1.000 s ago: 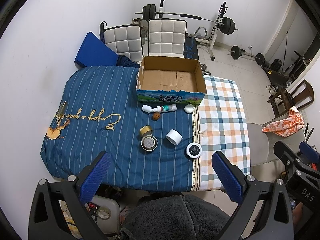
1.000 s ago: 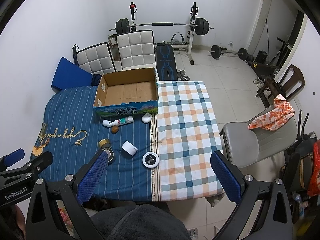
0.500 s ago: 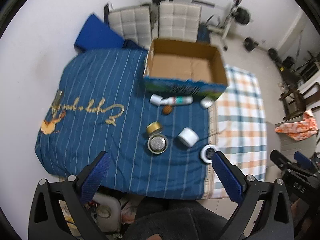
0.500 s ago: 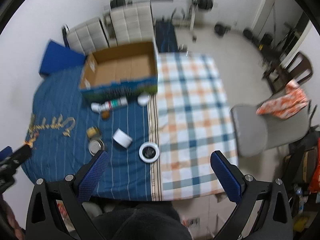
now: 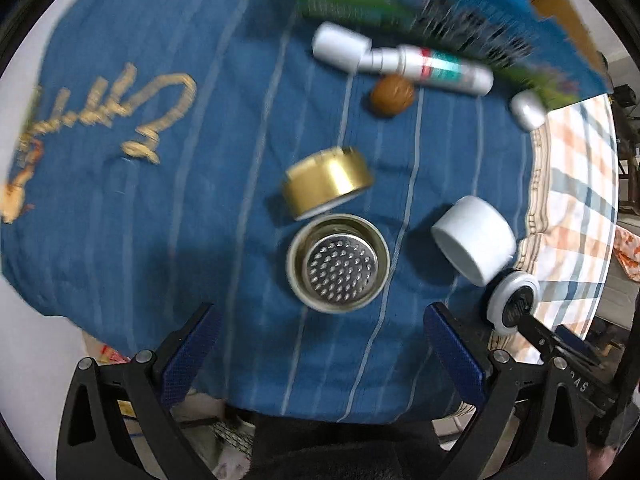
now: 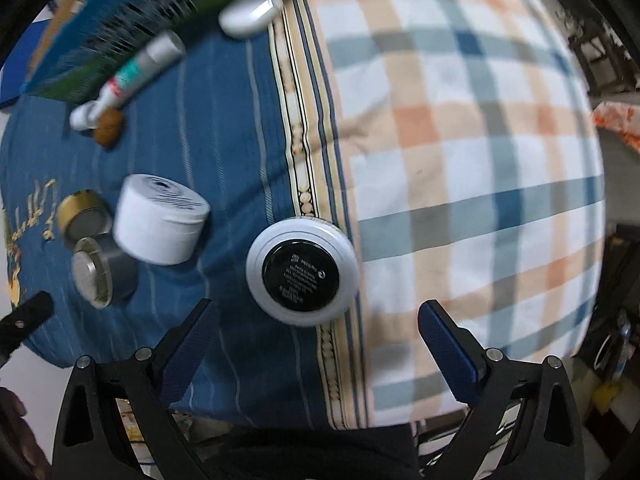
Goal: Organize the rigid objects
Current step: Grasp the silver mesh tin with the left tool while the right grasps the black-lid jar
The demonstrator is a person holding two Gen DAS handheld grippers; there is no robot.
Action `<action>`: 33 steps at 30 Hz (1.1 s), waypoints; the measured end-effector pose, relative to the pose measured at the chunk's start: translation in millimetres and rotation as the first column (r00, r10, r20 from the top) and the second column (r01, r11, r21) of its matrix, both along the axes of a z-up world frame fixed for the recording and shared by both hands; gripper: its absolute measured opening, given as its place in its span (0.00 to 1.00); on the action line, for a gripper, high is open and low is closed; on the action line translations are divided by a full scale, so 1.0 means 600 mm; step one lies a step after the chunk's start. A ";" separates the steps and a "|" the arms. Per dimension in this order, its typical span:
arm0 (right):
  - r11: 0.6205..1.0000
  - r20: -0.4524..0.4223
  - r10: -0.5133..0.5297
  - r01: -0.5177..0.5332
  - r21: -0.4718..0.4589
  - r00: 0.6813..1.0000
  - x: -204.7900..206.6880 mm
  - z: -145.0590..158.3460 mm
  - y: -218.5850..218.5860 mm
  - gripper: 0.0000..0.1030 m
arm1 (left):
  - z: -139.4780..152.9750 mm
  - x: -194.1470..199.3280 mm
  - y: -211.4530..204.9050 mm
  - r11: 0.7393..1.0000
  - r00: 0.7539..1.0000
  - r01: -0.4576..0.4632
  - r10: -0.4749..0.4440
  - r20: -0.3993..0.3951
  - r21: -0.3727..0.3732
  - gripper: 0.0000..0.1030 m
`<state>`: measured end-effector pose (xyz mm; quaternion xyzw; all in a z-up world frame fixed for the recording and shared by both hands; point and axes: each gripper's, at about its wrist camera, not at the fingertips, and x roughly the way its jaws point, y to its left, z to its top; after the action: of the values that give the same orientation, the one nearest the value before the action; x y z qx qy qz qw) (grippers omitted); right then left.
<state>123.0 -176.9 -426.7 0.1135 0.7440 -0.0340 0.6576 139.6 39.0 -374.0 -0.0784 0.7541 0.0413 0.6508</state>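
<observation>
Two jaws spread, left hand-held gripper [image 5: 318, 350] just below strainer cup [image 5: 338, 263].

Only "AS" reads clearly, white letters on the black claw [image 5: 576, 364] at the lower right. Print on the black-topped jar [image 6: 301, 276], tube [image 5: 428, 68] and box [image 5: 420, 8] is blurred.

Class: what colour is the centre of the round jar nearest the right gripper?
Black, ringed in white; clearest in the right wrist view: jar.
</observation>
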 end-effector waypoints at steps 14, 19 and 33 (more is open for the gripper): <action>1.000 -0.087 -0.011 0.011 0.007 0.996 -0.007 -0.116 0.045 0.87 | -0.109 0.009 -0.038 0.999 0.996 0.038 -0.040 -0.085 -0.019 0.90; 0.999 -0.079 -0.023 0.020 -0.044 0.997 -0.012 -0.163 0.071 0.78 | -0.137 -0.004 -0.057 0.998 0.993 0.067 -0.066 -0.095 0.004 0.67; 0.998 -0.076 -0.029 0.025 -0.056 0.997 -0.062 -0.156 0.079 0.73 | -0.107 -0.098 -0.069 0.995 0.996 0.090 -0.089 -0.025 0.039 0.67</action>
<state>85.7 -129.4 -520.4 0.1039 0.7657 -0.0678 0.6311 81.1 -2.6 -438.2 -0.0310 0.7633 0.0284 0.6446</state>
